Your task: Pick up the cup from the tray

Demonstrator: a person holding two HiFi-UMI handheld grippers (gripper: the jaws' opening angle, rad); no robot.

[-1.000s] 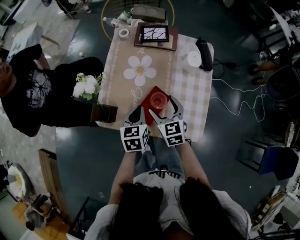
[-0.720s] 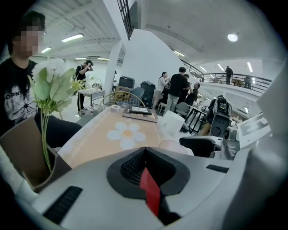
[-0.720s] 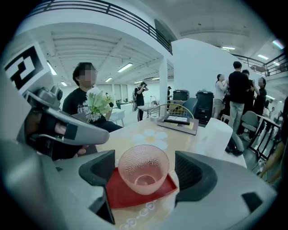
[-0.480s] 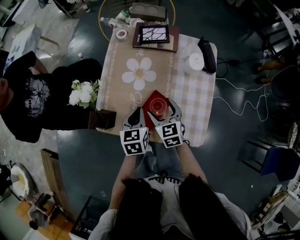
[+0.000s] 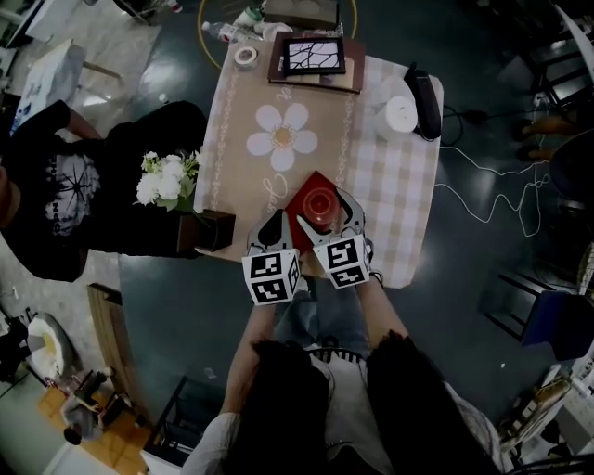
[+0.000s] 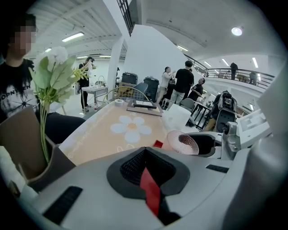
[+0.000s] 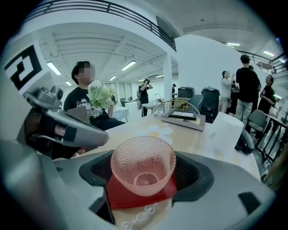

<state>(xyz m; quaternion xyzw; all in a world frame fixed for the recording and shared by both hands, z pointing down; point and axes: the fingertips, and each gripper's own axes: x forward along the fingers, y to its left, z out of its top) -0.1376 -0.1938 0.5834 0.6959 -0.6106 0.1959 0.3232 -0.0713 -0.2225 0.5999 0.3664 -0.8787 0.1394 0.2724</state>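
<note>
Right hand-held gripper (image 7: 145, 174) stands wide open, its jaws flanking the pink cup (image 7: 143, 166) on the red tray (image 7: 122, 198).

Held side by side, left claw (image 5: 271, 224) clamped on the tray (image 5: 298, 198) edge, right claw (image 5: 325, 211) spread wide beside it.

A dark glossy floor (image 5: 167, 297) surrounds a cloth-covered table (image 5: 394, 213); 1 blue chair (image 5: 549, 320) stands nearby. White walls (image 7: 200, 63), a railed balcony (image 7: 103, 8) and strip lights (image 7: 128, 65) overhead.
</note>
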